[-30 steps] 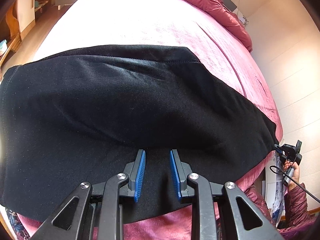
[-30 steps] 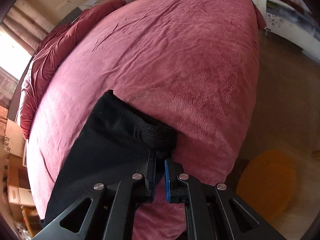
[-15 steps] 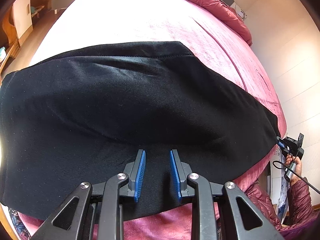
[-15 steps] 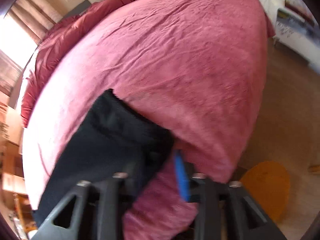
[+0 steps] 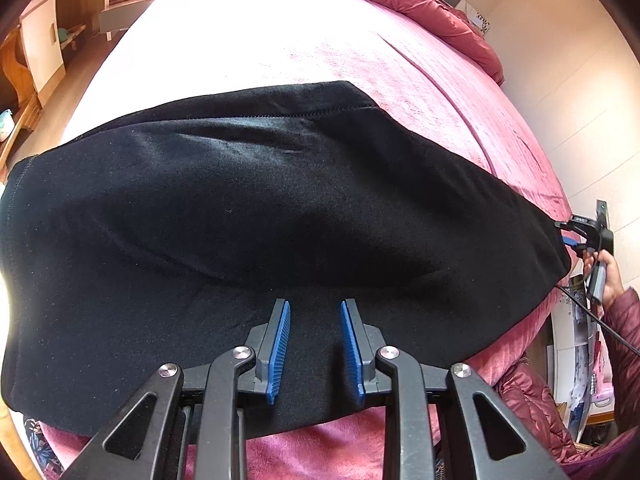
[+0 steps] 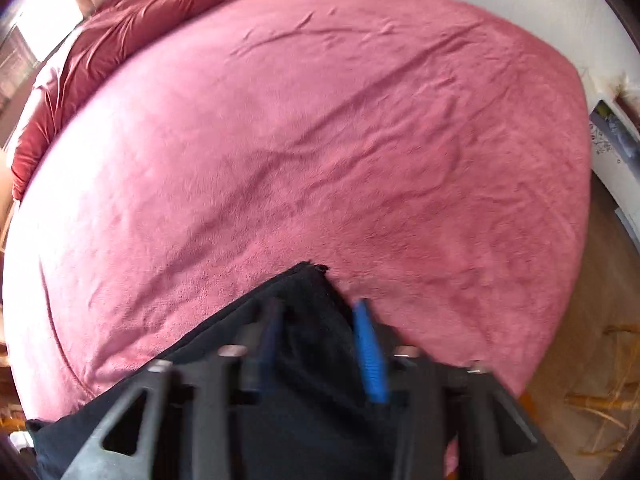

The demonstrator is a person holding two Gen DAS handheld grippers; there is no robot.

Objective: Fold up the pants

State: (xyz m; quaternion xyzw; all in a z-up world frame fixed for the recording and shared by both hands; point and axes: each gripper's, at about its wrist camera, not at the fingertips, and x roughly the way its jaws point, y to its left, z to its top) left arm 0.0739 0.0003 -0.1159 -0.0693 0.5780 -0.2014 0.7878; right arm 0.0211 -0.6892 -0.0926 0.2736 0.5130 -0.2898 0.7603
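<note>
Garment: black pants [image 5: 280, 208], laid flat across the near edge of the pink bed [image 5: 280, 40]; legs apparently stacked one on the other; long stitched edge on the far side; narrow leg end out to the right; the other end off to the left.
Fabric: soft, thick, fleecy by the look; faint sheen and shallow ripples across the middle; probably light, limp, no stiffness to hold a crease; likely to cling to the plush bedcover and drag rather than slide.
Left gripper [image 5: 316, 340]: pointed steeply down over the near hem of the pants; blue pads spread part way, only flat cloth showing in the gap; nothing pinched.
Right gripper [image 6: 320, 344]: at the leg end, blurred in its own view; jaws closing; pads seen apart with the corner of the leg end [image 6: 310, 270] between them, not visibly pressed; in the left wrist view, seen small beside that same end, carried by a hand [image 5: 608, 280] in a padded maroon sleeve.
Where to hold: both layers together at the leg-end corner on the right; near hem or waist corner on the left; deep bite, since a thin nip could catch one layer only.
Risk: layers sliding apart when lifted; middle sagging and wrinkling if carried over slack.
</note>
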